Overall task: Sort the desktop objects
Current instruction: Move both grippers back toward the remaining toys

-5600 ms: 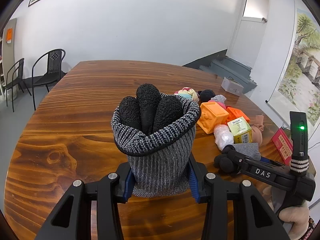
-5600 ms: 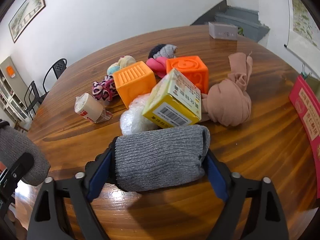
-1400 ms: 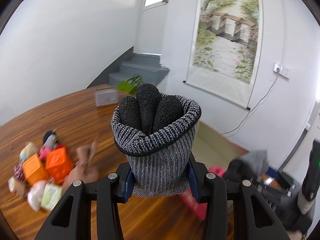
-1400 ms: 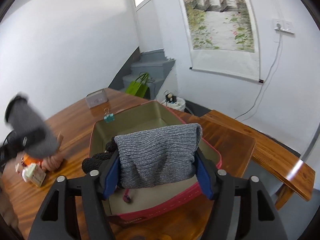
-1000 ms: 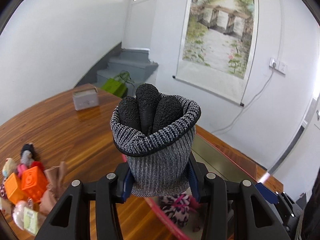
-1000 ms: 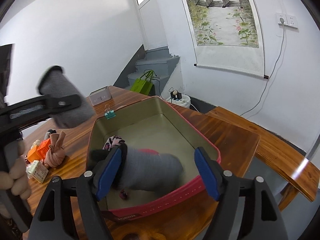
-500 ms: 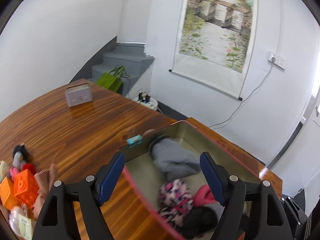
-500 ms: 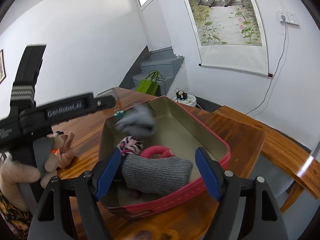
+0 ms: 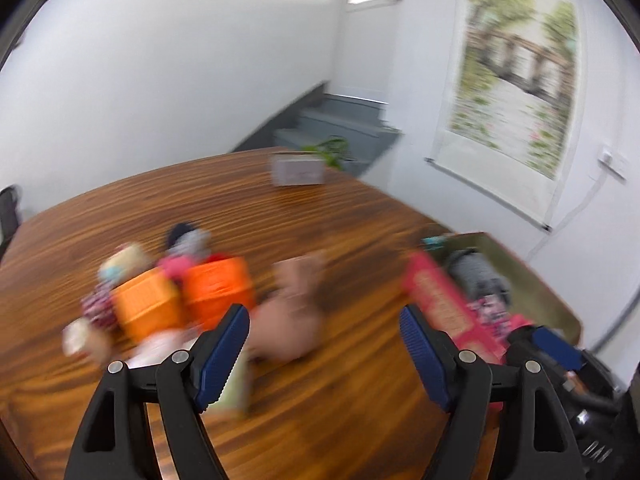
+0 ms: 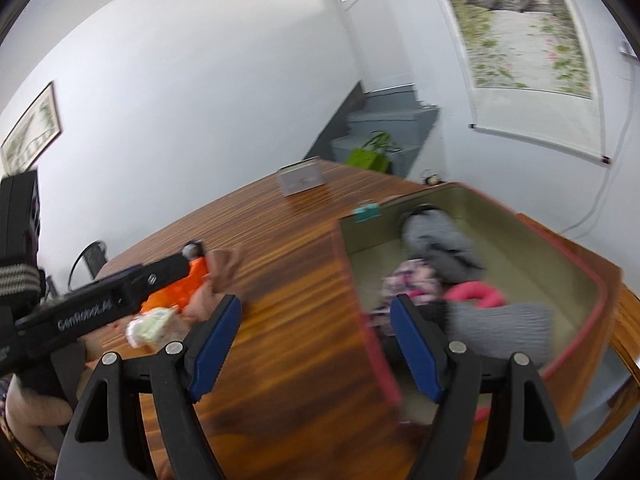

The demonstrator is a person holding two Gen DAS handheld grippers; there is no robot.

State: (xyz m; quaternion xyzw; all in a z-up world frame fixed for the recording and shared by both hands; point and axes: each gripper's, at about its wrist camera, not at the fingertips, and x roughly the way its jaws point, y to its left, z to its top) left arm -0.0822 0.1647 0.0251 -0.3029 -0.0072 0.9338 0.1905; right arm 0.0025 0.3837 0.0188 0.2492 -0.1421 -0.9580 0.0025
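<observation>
- The left gripper (image 9: 325, 338) is seen with its jaws spread wide and nothing held between them, above a wooden table (image 9: 344, 216).
- The right gripper (image 10: 316, 326) is likewise spread and empty, at the near edge of a red-rimmed tin (image 10: 576, 260).
- Two grey gloves (image 10: 436, 240) and (image 10: 504, 330) are found lying inside the tin, beside a pink ring (image 10: 476, 294) and a patterned cloth (image 10: 408, 280).
- Two orange blocks (image 9: 180, 298) and a tan cloth bundle (image 9: 292, 312) are left on the table, well apart from the tin; both views are blurred.
</observation>
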